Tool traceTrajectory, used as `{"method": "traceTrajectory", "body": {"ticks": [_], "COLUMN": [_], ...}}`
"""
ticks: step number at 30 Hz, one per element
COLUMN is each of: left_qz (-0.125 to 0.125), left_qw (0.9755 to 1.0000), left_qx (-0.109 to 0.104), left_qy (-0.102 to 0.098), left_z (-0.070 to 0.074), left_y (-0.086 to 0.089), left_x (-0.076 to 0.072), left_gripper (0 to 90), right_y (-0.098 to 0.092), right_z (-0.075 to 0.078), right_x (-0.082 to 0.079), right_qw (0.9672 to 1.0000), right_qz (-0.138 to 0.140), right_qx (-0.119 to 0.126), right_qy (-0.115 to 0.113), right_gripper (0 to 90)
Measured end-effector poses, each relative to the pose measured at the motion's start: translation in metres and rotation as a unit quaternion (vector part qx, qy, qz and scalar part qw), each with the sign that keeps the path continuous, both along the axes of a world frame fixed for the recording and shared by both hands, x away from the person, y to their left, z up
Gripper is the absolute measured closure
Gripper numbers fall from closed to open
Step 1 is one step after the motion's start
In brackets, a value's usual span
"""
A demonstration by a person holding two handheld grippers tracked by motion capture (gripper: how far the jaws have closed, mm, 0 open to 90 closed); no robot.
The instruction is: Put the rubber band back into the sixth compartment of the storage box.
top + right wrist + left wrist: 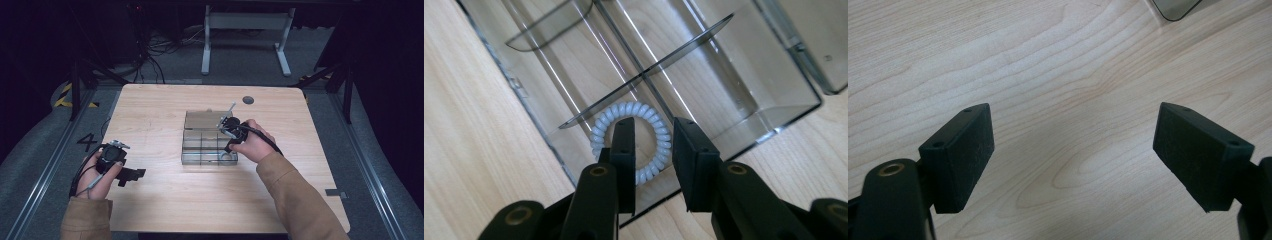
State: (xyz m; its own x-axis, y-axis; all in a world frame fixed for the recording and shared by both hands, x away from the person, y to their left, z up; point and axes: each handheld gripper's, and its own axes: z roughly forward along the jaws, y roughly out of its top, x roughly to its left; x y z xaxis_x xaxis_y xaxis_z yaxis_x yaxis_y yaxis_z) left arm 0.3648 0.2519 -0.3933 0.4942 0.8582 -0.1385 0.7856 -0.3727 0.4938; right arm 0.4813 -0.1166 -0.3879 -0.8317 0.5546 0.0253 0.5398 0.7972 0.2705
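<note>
I located the spiral hair tie (631,142) in a near corner compartment of the clear divided box (769,107), flat on the box floor. My right gripper (653,150) hung just above that compartment, fingers (624,150) partly open; one finger sat over the ring's middle, the other just beside its rim, neither clamping it. My left gripper (1073,150) rested on the worktop (1048,65), well to the left of the box, fingers spread wide and holding nothing.
</note>
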Motion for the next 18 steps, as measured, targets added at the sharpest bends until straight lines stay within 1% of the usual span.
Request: {"method": "traceTrajectory", "body": {"ticks": [1,2,4,7,8,12,16,17,18], "left_qz": [0.001,0.002,0.0,-0.001,-0.004,0.002,0.002,0.002,0.001], "left_qw": [1.0,1.0,1.0,1.0,1.0,1.0,1.0,1.0,1.0], "left_qx": [-0.002,-0.001,-0.001,-0.002,-0.002,0.0,-0.001,-0.001,-0.001], "left_qy": [0.0,0.001,0.001,0.0,0.0,-0.001,0.0,0.0,-0.001], "left_z": [0.0,0.0,0.0,0.001,0.001,0.001,0.001,0.001,0.001], "left_y": [0.0,-0.001,-0.001,-0.001,-0.001,-0.001,0.001,0.001,0.001], "left_x": [0.0,0.001,0.002,0.002,0.002,0.0,0.0,0.0,0.0], "left_gripper": [17.2,17.2,17.2,17.3,17.3,17.3,17.2,17.2,17.2], "right_y": [-0.003,-0.008,-0.011,-0.021,-0.025,-0.042,-0.056,-0.056,-0.063], "right_z": [0.004,0.011,0.014,0.026,0.029,0.04,0.047,0.047,0.05], "right_x": [-0.002,-0.005,-0.006,-0.012,-0.014,-0.021,-0.026,-0.026,-0.029], "right_qw": [0.9999,0.9997,0.9995,0.9984,0.9981,0.9968,0.9953,0.9953,0.9943], "right_qz": [-0.003,-0.005,-0.005,-0.008,-0.01,-0.018,-0.029,-0.029,-0.036], "right_qx": [0.009,0.022,0.026,0.043,0.046,0.055,0.067,0.067,0.075], "right_qy": [-0.005,-0.013,-0.017,-0.035,-0.04,-0.055,-0.064,-0.064,-0.067], "right_gripper": [71.3,70.6,70.2,68.5,67.7,66.8,65.7,65.7,65.0]}}
